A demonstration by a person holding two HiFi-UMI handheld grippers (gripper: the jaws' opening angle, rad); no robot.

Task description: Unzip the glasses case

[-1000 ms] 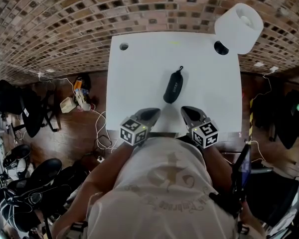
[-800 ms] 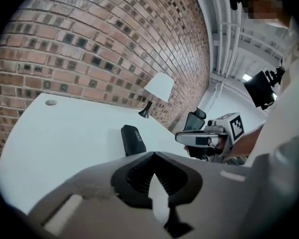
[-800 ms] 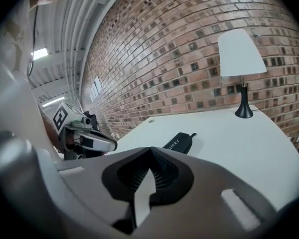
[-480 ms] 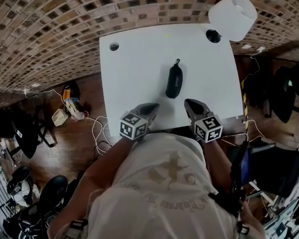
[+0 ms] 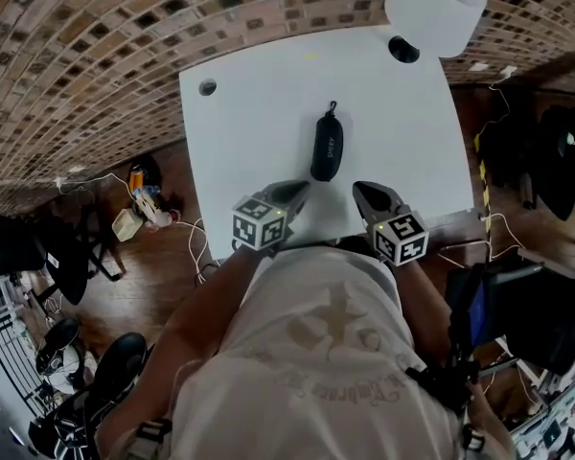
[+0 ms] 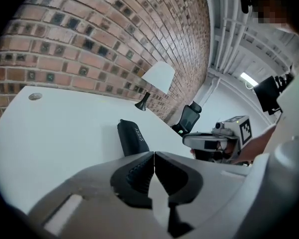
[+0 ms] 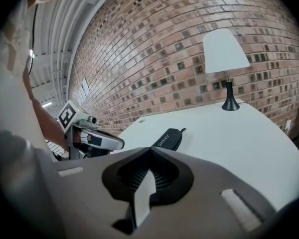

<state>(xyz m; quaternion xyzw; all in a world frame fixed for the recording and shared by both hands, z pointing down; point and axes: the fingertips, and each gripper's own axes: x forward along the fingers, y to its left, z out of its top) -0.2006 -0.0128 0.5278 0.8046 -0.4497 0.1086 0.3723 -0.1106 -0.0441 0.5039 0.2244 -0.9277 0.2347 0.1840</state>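
- On the white table (image 5: 259, 123), the black glasses case (image 5: 327, 147) lies lengthwise away from me, zipped shut, near the middle of the top and untouched.
- Its small pull tab (image 5: 333, 108) sits at the far end, toward the lamp (image 5: 436, 3); I judge that's the end I'll have to reach for.
- My left gripper (image 5: 300, 188) hangs over the near table edge, just short of the case, jaws pressed together on nothing.
- My right gripper (image 5: 361, 188) hovers level with it on the other side, also clenched and empty.
- I read the pair as flanking the case so one can pin the body while the other takes the tab; both must open first.
- The tabletop is bare and smooth, so the case could slide if it isn't held down.
- A brick wall (image 7: 154, 44) stands behind the table, a cable hole (image 5: 207, 87) marks the far left corner, and cables (image 5: 187, 242) trail over the wooden floor (image 5: 125, 276).
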